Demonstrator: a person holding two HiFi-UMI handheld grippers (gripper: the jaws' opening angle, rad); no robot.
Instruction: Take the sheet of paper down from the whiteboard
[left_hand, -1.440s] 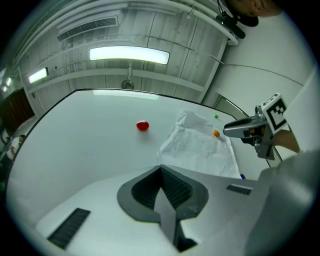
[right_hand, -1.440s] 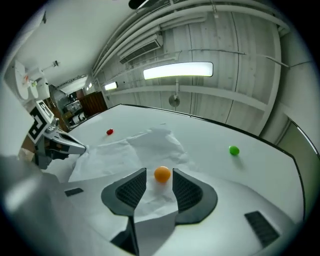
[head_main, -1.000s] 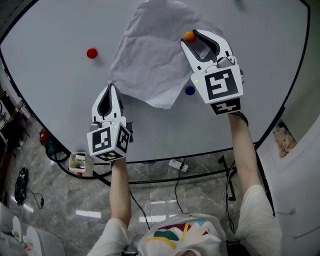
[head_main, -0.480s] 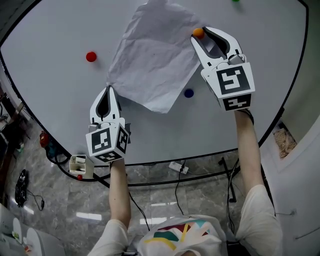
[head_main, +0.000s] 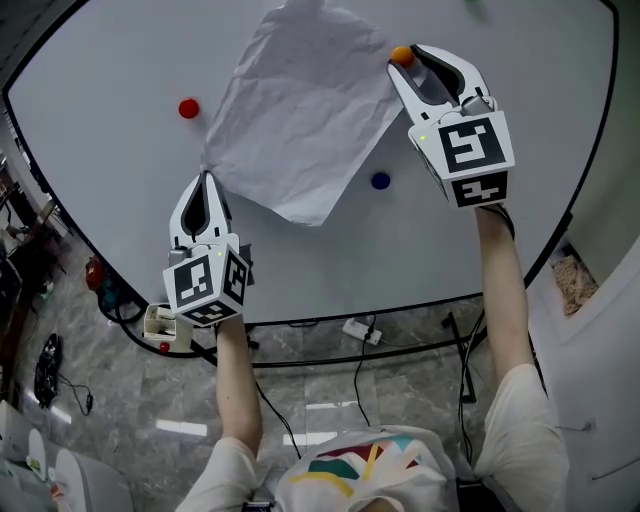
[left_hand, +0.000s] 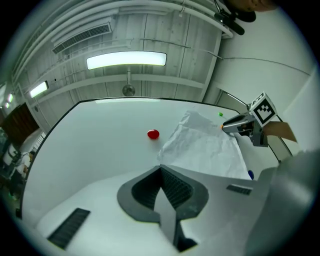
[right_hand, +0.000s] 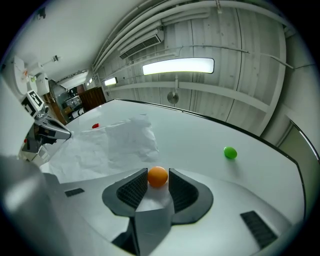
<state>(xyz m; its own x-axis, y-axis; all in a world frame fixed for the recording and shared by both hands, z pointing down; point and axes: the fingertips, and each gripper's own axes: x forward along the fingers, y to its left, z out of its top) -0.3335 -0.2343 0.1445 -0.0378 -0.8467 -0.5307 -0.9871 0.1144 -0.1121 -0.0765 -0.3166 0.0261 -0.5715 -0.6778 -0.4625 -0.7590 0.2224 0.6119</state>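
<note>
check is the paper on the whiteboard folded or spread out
Spread, though crumpled: the sheet of paper lies open on the whiteboard, one corner pinched in the left claw.

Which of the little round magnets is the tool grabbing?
The orange magnet, pinched in the right tool, whose jaws have just been closing on it. The red magnet, blue magnet and green magnet sit untouched on the whiteboard.

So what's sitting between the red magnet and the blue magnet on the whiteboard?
The crumpled sheet of paper covers the stretch between the red magnet and the blue magnet; the head view shows it.
</note>
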